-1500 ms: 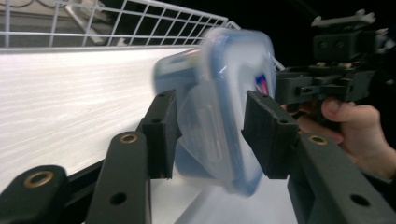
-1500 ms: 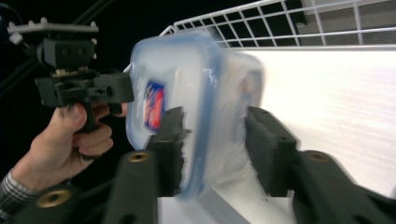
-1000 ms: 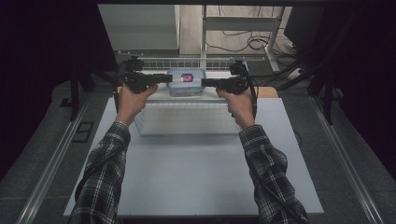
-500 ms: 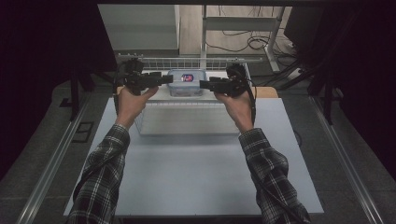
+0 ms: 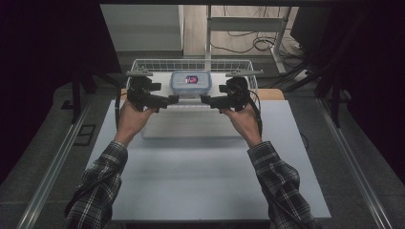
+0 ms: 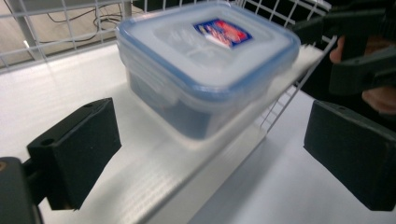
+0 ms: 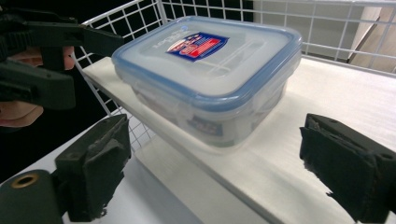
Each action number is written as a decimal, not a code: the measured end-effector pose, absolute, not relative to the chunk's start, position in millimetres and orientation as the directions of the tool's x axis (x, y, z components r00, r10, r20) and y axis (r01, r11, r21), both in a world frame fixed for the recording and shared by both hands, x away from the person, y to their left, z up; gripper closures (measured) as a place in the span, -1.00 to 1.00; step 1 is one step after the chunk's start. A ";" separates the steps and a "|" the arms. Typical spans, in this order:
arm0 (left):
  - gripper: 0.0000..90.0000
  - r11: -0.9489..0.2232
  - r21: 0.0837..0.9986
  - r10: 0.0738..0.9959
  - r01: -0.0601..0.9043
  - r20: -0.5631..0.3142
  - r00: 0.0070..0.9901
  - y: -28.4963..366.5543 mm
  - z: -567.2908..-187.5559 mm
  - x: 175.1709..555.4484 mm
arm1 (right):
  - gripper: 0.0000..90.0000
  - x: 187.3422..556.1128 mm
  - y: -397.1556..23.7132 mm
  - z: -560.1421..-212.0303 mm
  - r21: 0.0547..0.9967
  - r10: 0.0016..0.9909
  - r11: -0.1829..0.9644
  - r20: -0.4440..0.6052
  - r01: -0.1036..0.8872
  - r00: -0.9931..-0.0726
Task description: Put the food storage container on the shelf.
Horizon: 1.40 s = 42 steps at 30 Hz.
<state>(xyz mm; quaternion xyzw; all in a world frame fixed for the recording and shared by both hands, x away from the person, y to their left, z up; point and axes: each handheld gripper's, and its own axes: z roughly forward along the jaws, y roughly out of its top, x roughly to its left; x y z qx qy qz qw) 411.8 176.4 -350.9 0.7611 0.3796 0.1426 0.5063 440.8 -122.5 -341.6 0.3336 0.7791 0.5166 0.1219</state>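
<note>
My left gripper [image 5: 173,98] and right gripper [image 5: 206,99], jaws just opening, now stand wide and empty beside the lidded container [image 5: 191,83], having drawn apart since earlier.

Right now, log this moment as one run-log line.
left gripper: open, jaws just opening | right gripper: open, jaws just opening | container: lidded, in wire basket, unheld

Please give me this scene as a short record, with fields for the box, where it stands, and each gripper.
box: clear plastic box with a blue-rimmed lid and a red and blue label, lid on
place: on a white board in a wire basket
left gripper: jaws just opened, wide apart, empty, beside the box
right gripper: jaws just opened, wide apart, empty, on the other side of the box
table: pale top
</note>
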 end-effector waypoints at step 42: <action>-0.95 -0.284 0.905 0.659 0.318 -0.057 0.750 165.8 -392.4 337.7 | -0.91 385.2 -131.0 -363.7 0.883 0.616 0.356 0.025 0.306 -0.788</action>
